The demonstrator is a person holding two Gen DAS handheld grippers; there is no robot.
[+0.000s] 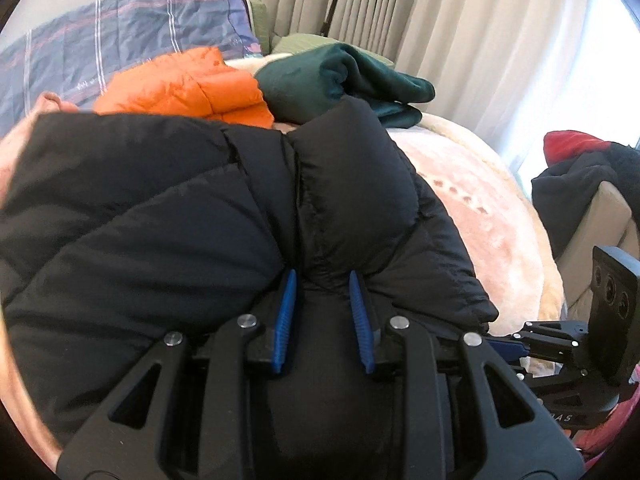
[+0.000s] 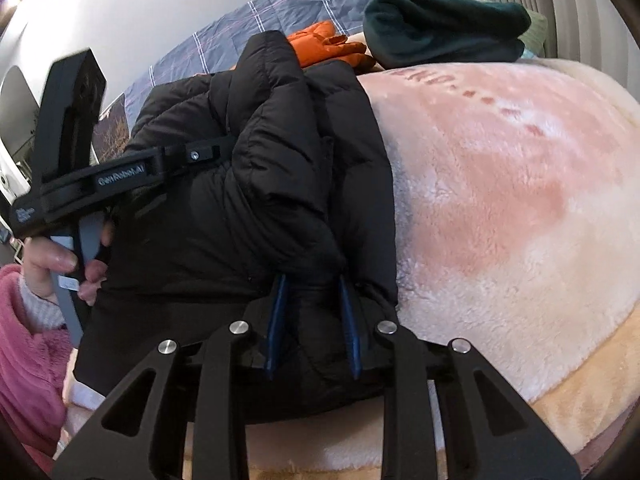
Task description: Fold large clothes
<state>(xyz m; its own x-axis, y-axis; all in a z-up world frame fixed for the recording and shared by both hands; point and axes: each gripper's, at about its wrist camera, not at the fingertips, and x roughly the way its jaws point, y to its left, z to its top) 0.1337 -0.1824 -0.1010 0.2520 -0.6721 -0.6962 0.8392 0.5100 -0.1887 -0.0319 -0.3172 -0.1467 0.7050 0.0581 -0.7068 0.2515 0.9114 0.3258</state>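
The black quilted puffer jacket point(image 1: 160, 208) is lying on the pink and cream fleece blanket point(image 2: 500, 208) covering the bed, bunched into a thick, uneven mound rather than a flat stack. The left tool point(image 1: 323, 280) is gripping a raised ridge of the jacket's padded fabric between its blue ribbed fingers point(image 1: 287, 300), with the material bulging up between and over them. The right tool point(image 2: 312, 284) is likewise clamping a fold of the same jacket near its edge beside the bare blanket, its blue fingers point(image 2: 347, 300) pressing in from both sides. In the right wrist view, the left tool is reaching into the jacket from the side, held by the person's hand point(image 2: 60, 256) in a pink fleece sleeve. Further back on the bed, an orange quilted puffer garment point(image 1: 188, 84) and a dark green fleece garment point(image 1: 340, 76) are resting in compact folded shapes, which is suggesting that earlier items in the task are complete. Judging from the layout, the black jacket is partway through folding: layers are doubling over, yet the bundle is not yet squared, flattened or placed with the finished pieces. A blue plaid pillow point(image 1: 120, 32) is sitting at the head of the bed.
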